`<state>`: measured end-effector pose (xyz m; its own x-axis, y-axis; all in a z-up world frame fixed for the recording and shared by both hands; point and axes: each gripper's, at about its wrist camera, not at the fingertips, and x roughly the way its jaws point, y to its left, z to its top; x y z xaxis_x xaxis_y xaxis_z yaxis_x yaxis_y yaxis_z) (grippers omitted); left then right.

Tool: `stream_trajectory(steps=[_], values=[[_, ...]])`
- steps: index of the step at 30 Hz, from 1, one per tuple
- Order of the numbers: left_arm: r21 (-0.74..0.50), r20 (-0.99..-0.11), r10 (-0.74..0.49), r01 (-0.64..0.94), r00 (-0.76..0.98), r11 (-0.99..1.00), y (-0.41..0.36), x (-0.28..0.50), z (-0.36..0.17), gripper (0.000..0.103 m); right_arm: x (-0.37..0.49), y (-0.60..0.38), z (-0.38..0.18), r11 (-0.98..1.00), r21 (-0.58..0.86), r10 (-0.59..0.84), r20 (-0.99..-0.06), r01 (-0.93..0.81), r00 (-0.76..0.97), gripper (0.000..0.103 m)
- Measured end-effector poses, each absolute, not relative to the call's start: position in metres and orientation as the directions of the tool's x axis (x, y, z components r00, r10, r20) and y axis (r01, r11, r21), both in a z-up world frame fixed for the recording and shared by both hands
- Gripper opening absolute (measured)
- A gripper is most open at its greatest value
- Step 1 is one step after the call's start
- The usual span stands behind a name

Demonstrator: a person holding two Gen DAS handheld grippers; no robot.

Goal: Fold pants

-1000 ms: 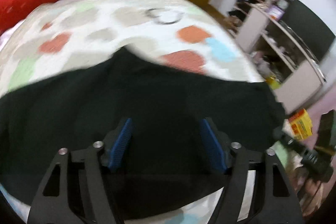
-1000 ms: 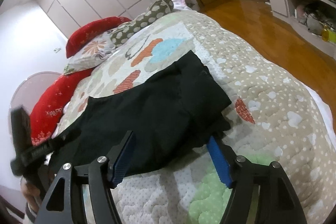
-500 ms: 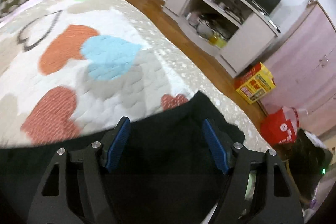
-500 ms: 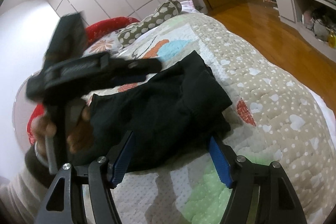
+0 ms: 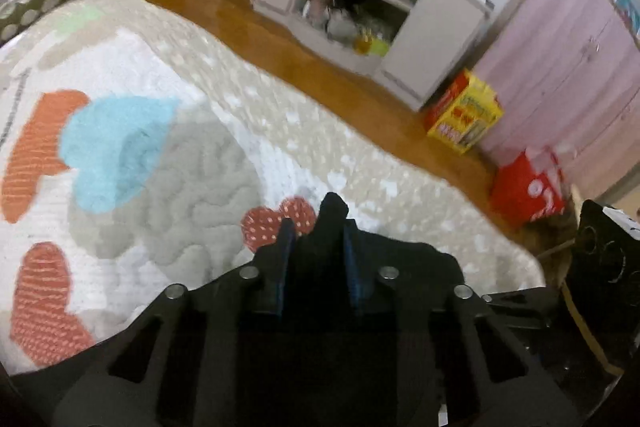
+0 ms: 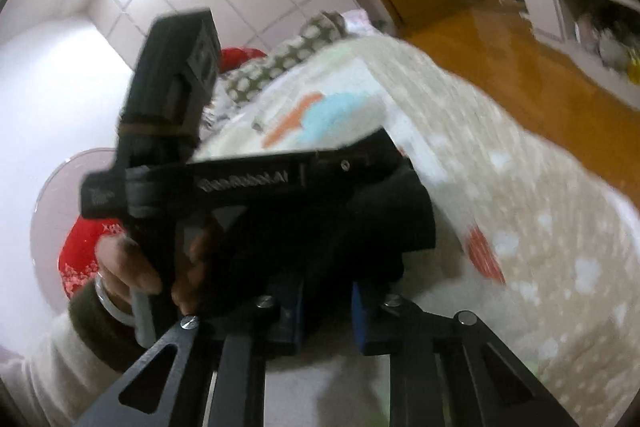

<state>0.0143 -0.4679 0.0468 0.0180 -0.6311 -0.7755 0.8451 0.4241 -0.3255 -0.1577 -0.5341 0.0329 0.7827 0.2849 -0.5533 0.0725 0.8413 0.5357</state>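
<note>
The black pants [image 6: 380,227] lie on the heart-patterned quilt [image 5: 192,187]. In the left wrist view my left gripper [image 5: 316,247] has its blue pads closing on a corner of the pants [image 5: 332,207], which bunches up between them. In the right wrist view my right gripper [image 6: 326,307] is closing too, with the near edge of the black cloth pinched between its pads. The left tool's black body [image 6: 240,179] crosses the right wrist view over the pants, held by a hand [image 6: 124,267] in a pale sleeve.
The bed's edge drops to a wooden floor [image 5: 320,67] on the right. Beyond stand a white shelf unit [image 5: 360,7], a yellow box [image 5: 464,115] and a red bag [image 5: 528,187]. A dotted pillow [image 6: 280,63] and red cushions [image 6: 80,251] lie at the bed's head.
My left gripper swept along the pants to their corner by the bed's edge, and its jaws came together on the cloth. The right jaws narrowed onto the near edge. The left tool entered the right view.
</note>
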Motion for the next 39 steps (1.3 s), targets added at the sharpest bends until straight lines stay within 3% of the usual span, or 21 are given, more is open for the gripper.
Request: stream_trajectory(steps=[7, 9, 10, 11, 13, 15, 18, 21, 29, 32, 35, 37, 39], values=[[-0.386, -0.638, -0.749, 0.768, 0.177, 0.510, -0.367, 0.024, 0.129, 0.023, -0.147, -0.471, 0.108, 0.893, 0.423, 0.360, -0.462, -0.156, 0.811, 0.017], [-0.418, -0.612, -0.754, 0.712, 0.238, 0.564, -0.320, 0.030, 0.136, 0.042, -0.138, -0.437, 0.109, 0.889, 0.394, 0.411, -0.466, -0.232, 0.784, 0.017], [-0.413, -0.615, -0.738, 0.685, 0.277, 0.601, -0.302, 0.031, 0.134, 0.067, -0.133, -0.421, 0.105, 0.884, 0.386, 0.435, -0.477, -0.262, 0.764, 0.017], [-0.404, -0.619, -0.716, 0.650, 0.323, 0.643, -0.282, 0.032, 0.130, 0.075, -0.126, -0.402, 0.097, 0.873, 0.386, 0.468, -0.496, -0.297, 0.732, 0.017], [-0.424, -0.625, -0.678, 0.561, 0.387, 0.711, -0.235, 0.031, 0.114, 0.075, -0.115, -0.366, 0.072, 0.861, 0.382, 0.505, -0.555, -0.337, 0.661, 0.022], [-0.465, -0.640, -0.657, 0.479, 0.399, 0.744, -0.201, 0.030, 0.099, 0.075, -0.105, -0.334, 0.040, 0.850, 0.393, 0.526, -0.646, -0.349, 0.553, 0.044], [-0.409, -0.673, -0.550, 0.371, 0.495, 0.834, -0.165, 0.017, 0.087, 0.075, -0.121, -0.321, 0.039, 0.830, 0.366, 0.550, -0.666, -0.421, 0.504, 0.045], [-0.313, -0.704, -0.469, 0.359, 0.534, 0.879, -0.150, -0.003, 0.080, 0.075, -0.144, -0.337, 0.063, 0.820, 0.315, 0.555, -0.643, -0.478, 0.527, 0.048], [-0.350, -0.755, -0.492, 0.368, 0.434, 0.861, -0.174, -0.030, 0.051, 0.075, -0.105, -0.402, 0.057, 0.912, 0.350, 0.398, -0.633, -0.212, 0.664, 0.049], [-0.258, -0.802, -0.407, 0.361, 0.438, 0.896, -0.196, -0.034, 0.038, 0.075, -0.077, -0.395, 0.051, 0.957, 0.254, 0.280, -0.676, -0.141, 0.681, 0.049], [-0.119, -0.792, -0.312, 0.370, 0.524, 0.921, -0.209, -0.037, 0.033, 0.078, -0.056, -0.394, 0.030, 0.984, 0.152, 0.177, -0.741, -0.095, 0.648, 0.049], [-0.020, -0.789, -0.233, 0.356, 0.568, 0.934, -0.212, -0.035, 0.033, 0.078, -0.051, -0.402, 0.027, 0.978, 0.192, 0.203, -0.749, -0.087, 0.631, 0.049], [-0.044, -0.798, -0.232, 0.330, 0.557, 0.943, -0.203, -0.033, 0.034, 0.078, -0.054, -0.408, 0.035, 0.980, 0.183, 0.188, -0.743, -0.076, 0.642, 0.049]])
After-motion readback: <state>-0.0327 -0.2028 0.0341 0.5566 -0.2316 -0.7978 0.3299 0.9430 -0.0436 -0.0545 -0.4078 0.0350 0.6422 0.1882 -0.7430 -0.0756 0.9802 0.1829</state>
